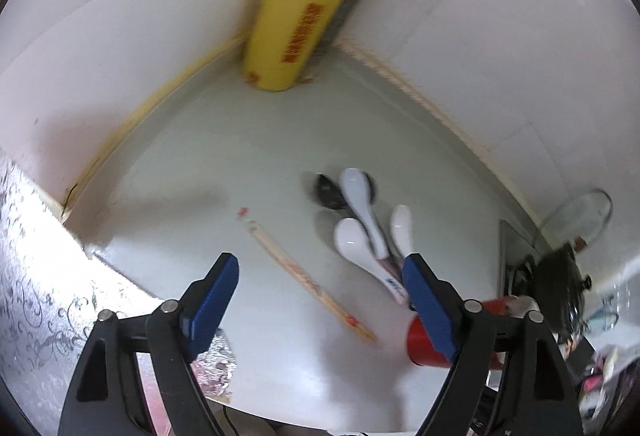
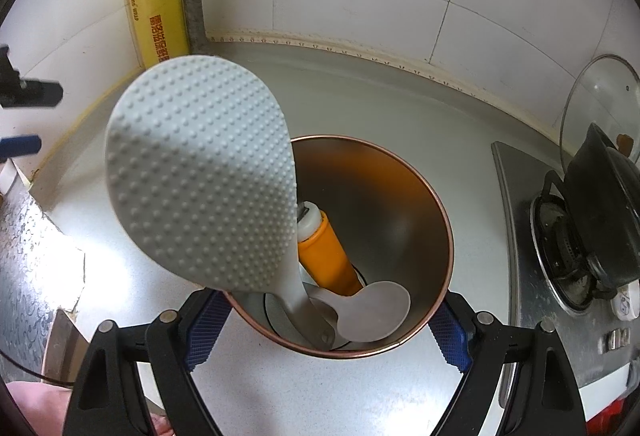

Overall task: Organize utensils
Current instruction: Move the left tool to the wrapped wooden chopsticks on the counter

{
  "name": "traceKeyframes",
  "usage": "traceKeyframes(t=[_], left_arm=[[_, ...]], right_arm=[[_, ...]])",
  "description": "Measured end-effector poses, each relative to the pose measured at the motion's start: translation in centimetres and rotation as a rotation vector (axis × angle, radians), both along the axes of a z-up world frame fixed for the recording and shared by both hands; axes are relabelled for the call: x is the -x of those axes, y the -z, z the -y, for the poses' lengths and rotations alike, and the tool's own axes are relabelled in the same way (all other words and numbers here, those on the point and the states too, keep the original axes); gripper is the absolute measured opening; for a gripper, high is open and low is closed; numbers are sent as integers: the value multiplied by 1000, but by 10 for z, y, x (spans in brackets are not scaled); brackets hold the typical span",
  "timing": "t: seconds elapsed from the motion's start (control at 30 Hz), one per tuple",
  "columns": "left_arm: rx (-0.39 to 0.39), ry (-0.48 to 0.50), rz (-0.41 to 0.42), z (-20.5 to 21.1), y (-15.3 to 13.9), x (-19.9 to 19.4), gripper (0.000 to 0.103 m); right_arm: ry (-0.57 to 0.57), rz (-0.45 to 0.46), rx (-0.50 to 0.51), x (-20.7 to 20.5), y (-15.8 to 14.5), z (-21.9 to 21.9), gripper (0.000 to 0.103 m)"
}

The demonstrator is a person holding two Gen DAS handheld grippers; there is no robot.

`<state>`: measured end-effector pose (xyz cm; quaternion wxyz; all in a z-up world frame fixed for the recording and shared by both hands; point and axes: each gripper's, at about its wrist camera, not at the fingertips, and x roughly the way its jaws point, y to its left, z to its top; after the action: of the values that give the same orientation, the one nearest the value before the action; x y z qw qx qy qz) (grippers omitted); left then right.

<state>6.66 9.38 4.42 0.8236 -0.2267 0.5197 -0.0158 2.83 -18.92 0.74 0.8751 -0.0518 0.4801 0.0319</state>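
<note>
Two chopsticks (image 1: 308,276) lying on tabletop (image 1: 224,164) just ahead of open, empty left hand-held gripper (image 1: 320,272), long axis slanting from frame centre toward lower right; right hand-held gripper (image 2: 326,320) clamping holder cup (image 2: 420,196).

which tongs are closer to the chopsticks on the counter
Left. The left tongs hang open right over the chopsticks; the right tongs straddle the metal cup off to the side.
</note>
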Motion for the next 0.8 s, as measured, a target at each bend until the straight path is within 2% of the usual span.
traceKeyframes(t=[0.27,0.47,0.7,0.8], left_arm=[[-19,-60,-73,-14,35,-5,92],[-18,-85,-177,-20,75,-13,92],[-73,-47,-266,-8,101,-33,92],[-50,-36,-295,0,107,-41,92]], right_arm=[[-4,-11,19,-3,-1,-3,90],[-5,-16,27,-4,-2,-5,90],[-17,-11,48,-5,-3,-10,90],[-16,-11,47,-4,-3,-9,90]])
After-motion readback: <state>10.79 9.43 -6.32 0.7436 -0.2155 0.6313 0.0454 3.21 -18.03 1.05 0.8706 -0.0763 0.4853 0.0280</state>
